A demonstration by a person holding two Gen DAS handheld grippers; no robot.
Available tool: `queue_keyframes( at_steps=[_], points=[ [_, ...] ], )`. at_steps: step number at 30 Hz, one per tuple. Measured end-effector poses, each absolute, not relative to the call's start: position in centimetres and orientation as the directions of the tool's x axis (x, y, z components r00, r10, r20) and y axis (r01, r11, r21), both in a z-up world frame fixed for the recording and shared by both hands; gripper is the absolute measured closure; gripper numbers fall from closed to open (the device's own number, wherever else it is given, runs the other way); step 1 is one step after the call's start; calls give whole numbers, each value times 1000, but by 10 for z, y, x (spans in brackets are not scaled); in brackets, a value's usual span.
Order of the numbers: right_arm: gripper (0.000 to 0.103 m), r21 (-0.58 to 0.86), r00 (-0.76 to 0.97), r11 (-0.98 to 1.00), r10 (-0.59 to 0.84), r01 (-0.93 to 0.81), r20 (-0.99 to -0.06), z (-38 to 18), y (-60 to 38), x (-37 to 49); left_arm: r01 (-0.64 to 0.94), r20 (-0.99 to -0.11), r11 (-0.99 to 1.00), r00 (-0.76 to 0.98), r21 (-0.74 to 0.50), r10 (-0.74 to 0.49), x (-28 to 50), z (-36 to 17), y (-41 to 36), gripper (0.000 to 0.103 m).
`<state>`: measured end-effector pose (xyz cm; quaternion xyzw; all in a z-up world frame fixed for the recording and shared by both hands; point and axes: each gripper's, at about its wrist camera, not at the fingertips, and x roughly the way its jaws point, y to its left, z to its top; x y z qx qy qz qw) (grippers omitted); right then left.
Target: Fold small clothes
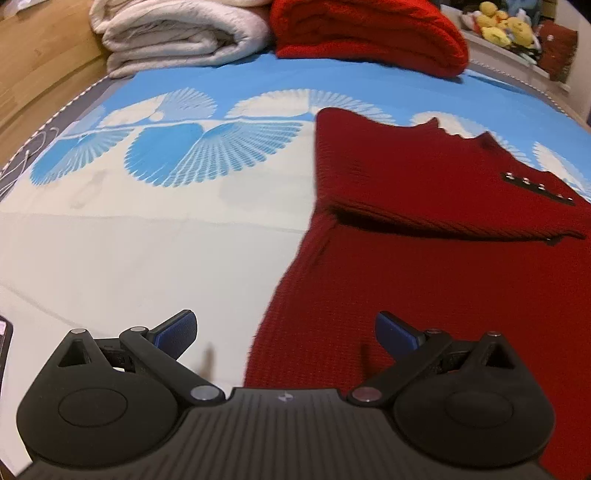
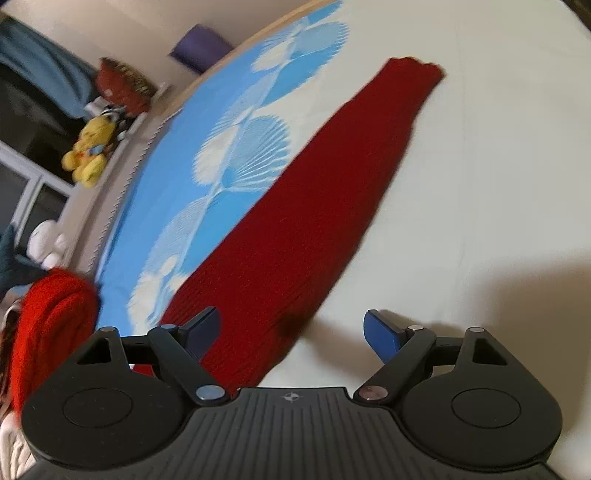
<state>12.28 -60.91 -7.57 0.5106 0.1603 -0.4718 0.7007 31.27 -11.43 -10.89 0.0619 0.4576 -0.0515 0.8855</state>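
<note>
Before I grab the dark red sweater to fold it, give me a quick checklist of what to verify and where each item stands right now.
1. Left tongs open and holding nothing: ok.
2. Right tongs open and holding nothing: ok.
3. Dark red knitted sweater lying on the blue and white patterned bedsheet: ok; one part already lies folded over its body.
4. Long sleeve laid out straight ahead of the right tongs: ok.
5. Folded bright red knit and folded cream blanket apart from the sweater: ok.
6. Whole sweater outline in view: cannot tell, its right side runs out of frame.
</note>
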Motion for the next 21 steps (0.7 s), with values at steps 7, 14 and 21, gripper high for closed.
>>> queue_keyframes(
  at_steps=[7, 14, 21],
  points=[
    [15, 682, 500, -142, -577, 717, -646, -89, -650, 103, 64, -822, 997, 570, 45, 1, 325, -108, -97, 0],
    [18, 651, 372, -157, -712, 742, -596, -94, -661, 129, 13, -831, 1000, 556, -3, -10, 336, -105, -85, 0],
    [90, 386, 126, -144, -794, 911, -594, -67, -652, 176, 12, -838, 1000, 546, -1, -7, 341, -107, -72, 0]
  ],
)
